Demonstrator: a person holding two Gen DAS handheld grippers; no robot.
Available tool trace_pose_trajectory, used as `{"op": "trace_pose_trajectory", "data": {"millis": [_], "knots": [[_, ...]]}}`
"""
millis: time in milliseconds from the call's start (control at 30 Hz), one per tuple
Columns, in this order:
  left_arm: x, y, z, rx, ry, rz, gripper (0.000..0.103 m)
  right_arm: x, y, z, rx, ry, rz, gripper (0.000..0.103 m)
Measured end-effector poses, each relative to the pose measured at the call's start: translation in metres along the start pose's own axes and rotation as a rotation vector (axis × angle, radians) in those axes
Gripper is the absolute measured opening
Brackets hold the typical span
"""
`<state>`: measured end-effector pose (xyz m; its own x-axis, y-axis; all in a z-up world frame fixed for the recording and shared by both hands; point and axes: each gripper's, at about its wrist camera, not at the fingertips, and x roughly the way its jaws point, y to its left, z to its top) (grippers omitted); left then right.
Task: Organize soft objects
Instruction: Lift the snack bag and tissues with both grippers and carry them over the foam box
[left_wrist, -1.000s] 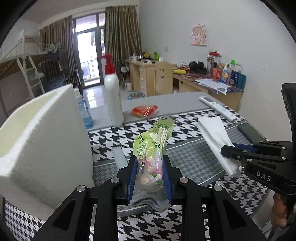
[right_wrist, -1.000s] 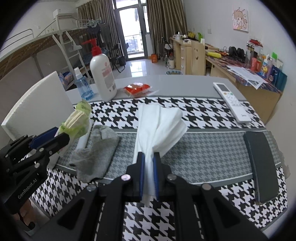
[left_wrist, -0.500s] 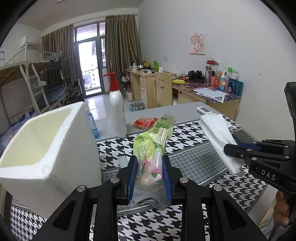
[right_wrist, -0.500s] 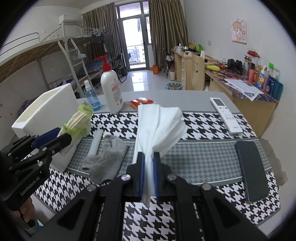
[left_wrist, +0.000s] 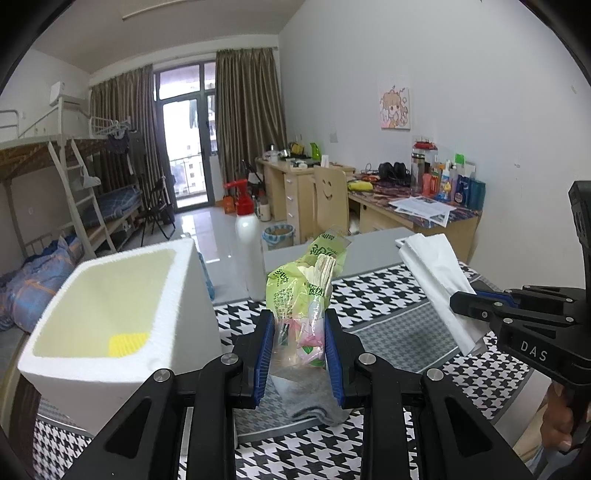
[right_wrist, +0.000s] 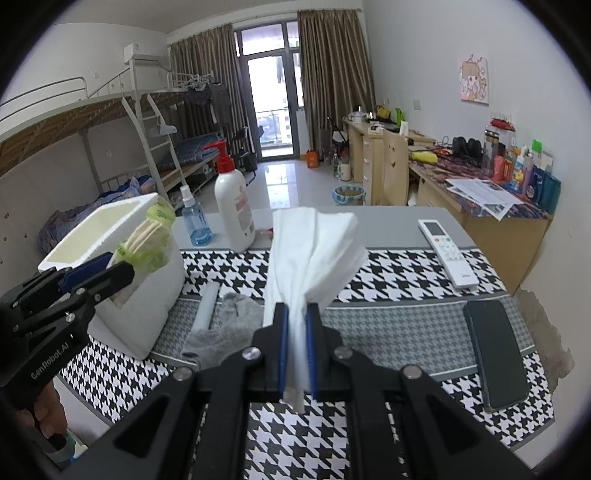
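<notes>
My left gripper (left_wrist: 300, 321) is shut on a green and clear plastic packet (left_wrist: 303, 291), held above the table beside the white foam box (left_wrist: 122, 314). In the right wrist view that same left gripper (right_wrist: 122, 273) holds the packet (right_wrist: 147, 240) against the foam box (right_wrist: 147, 295). My right gripper (right_wrist: 295, 314) is shut on a bundle of white tissue (right_wrist: 314, 254), lifted over the table; from the left wrist camera the right gripper (left_wrist: 458, 302) and its tissue (left_wrist: 439, 277) appear at the right. A grey sock (right_wrist: 225, 328) lies on the houndstooth cloth below.
A white tube (right_wrist: 207, 306) lies beside the sock. A lotion pump bottle (right_wrist: 234, 210) and blue spray bottle (right_wrist: 195, 221) stand at the back. A remote (right_wrist: 448, 253) and dark phone (right_wrist: 495, 350) lie to the right. The foam box has something yellow (left_wrist: 127, 343) inside.
Both grippers have risen with their loads; the table and foam box sit lower in view, and the box's inside now shows. Grips unchanged.
</notes>
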<state>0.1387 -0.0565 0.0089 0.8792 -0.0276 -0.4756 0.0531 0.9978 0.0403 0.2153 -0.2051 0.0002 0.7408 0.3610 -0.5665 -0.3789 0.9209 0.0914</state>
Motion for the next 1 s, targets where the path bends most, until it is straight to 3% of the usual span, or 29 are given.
{"op": "trace_pose_trajectory", "data": {"millis": [1000], "knots": [[-0.033, 0.031, 0.019, -0.022, -0.139, 0.055, 0.029, -0.015, 0.030, 0.025, -0.043, -0.120, 0.048, 0.012]]}}
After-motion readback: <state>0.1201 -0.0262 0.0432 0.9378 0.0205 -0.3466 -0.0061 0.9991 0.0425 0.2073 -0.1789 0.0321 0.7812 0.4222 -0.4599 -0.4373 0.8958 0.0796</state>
